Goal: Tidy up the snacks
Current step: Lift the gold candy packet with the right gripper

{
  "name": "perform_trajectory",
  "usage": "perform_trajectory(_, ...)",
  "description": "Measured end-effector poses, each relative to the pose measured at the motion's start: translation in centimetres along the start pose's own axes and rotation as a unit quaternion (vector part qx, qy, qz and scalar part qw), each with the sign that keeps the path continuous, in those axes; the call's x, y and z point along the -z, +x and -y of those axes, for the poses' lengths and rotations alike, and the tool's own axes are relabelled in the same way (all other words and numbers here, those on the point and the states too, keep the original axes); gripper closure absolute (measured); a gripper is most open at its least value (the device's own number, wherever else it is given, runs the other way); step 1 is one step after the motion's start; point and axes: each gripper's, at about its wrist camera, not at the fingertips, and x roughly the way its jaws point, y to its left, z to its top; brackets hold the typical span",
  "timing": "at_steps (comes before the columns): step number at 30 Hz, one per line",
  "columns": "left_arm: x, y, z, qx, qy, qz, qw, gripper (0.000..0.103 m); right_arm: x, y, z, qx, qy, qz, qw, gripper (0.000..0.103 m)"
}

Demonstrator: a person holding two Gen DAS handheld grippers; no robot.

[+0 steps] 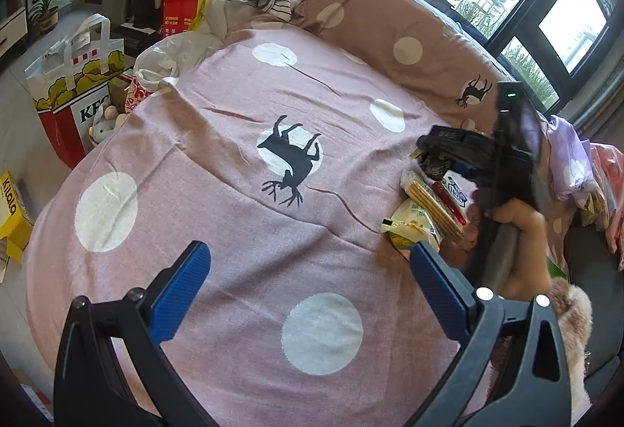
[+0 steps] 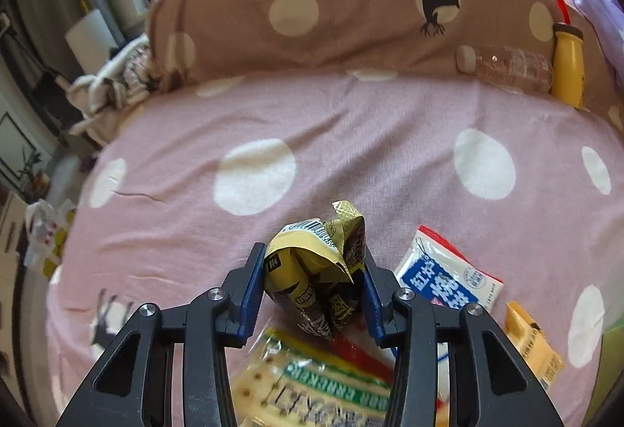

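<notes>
In the right wrist view my right gripper point(image 2: 310, 271) is shut on a crumpled gold-and-black snack packet point(image 2: 312, 263), its blue pads squeezing both sides. Under it lie a cracker pack point(image 2: 308, 388), a red stick pack point(image 2: 358, 353), a blue-and-white pouch point(image 2: 448, 275) and a yellow carton point(image 2: 532, 343). In the left wrist view my left gripper point(image 1: 308, 255) stands open over the pink dotted bedspread point(image 1: 218, 162), with nothing between its fingers. To its right, a hand holds the right gripper point(image 1: 440, 154) over the snack pile: cracker pack point(image 1: 433, 202), green-yellow packet point(image 1: 409, 224).
A brown dotted cushion point(image 2: 351, 9) lines the far edge, with a clear bottle point(image 2: 507, 66) and a yellow bottle point(image 2: 569, 68) against it. A KFC bag point(image 1: 74, 91), a yellow box point(image 1: 11, 208) and plastic bags stand on the floor at the left. Clothes point(image 1: 573, 162) pile at the right.
</notes>
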Motion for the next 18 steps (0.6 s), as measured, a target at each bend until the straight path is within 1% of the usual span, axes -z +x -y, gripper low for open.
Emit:
perform_trajectory(3,0.2,0.0,0.3,-0.004,0.006,0.0,1.0,0.001,1.1,-4.9,0.3,-0.031,-0.002,0.035,0.999,0.059)
perform_trajectory(5,0.3,0.0,0.5,-0.004,0.009,-0.001,0.9999,0.001,2.8,-7.9,0.5,-0.041,-0.003,0.034,0.999,0.059)
perform_trajectory(7,0.5,0.1,0.8,-0.004,0.014,-0.002,0.9999,0.001,5.5,-10.2,1.1,-0.044,-0.003,0.012,0.999,0.059)
perform_trajectory(9,0.8,0.2,1.3,-0.005,0.02,-0.005,0.9998,0.001,8.5,-11.6,1.8,-0.043,-0.007,-0.013,0.999,0.059)
perform_trajectory(13,1.7,0.7,3.1,-0.004,0.048,-0.013,0.9988,0.001,14.3,-12.2,4.1,-0.006,-0.003,-0.077,0.997,0.059)
perform_trajectory(15,2.2,1.0,4.1,-0.002,0.064,-0.02,0.9977,0.001,16.2,-12.2,4.9,0.004,0.0,-0.095,0.995,0.058)
perform_trajectory(18,3.2,1.5,5.8,0.011,0.091,-0.03,0.9953,0.001,17.5,-12.4,6.2,-0.011,0.002,-0.098,0.995,0.055)
